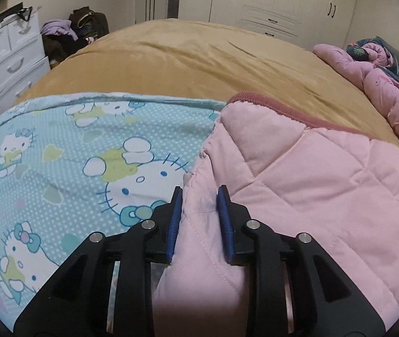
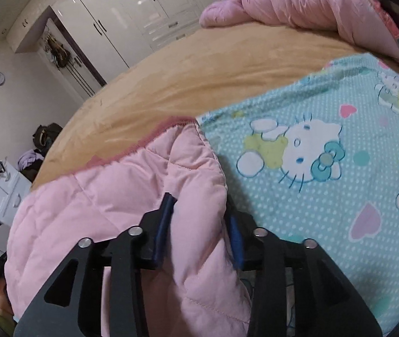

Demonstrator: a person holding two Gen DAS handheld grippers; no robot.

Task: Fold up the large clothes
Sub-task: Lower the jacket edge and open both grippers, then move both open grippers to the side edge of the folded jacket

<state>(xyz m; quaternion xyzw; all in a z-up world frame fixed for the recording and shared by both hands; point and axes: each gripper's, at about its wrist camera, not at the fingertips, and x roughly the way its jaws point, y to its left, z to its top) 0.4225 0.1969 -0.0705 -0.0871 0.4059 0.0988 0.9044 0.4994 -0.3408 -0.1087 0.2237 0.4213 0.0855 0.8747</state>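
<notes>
A pink quilted jacket point(image 1: 312, 185) with a darker pink ribbed hem lies on a blue cartoon-cat sheet point(image 1: 53, 163) over a tan bed cover point(image 1: 188, 64). My left gripper point(image 1: 199, 196) is shut on a bunched fold at the jacket's left edge; the fabric runs between its blue pads. In the right wrist view the jacket point(image 2: 92, 202) lies left of the sheet point(image 2: 340, 168). My right gripper point(image 2: 199, 210) is shut on a thick fold at the jacket's right edge.
A crumpled pink quilt point(image 1: 382, 84) lies at the bed's far right, also seen in the right wrist view point(image 2: 297, 2). White drawers point(image 1: 8, 56) and a clothes pile point(image 1: 73, 28) stand left of the bed. White wardrobes point(image 1: 269, 0) line the back wall.
</notes>
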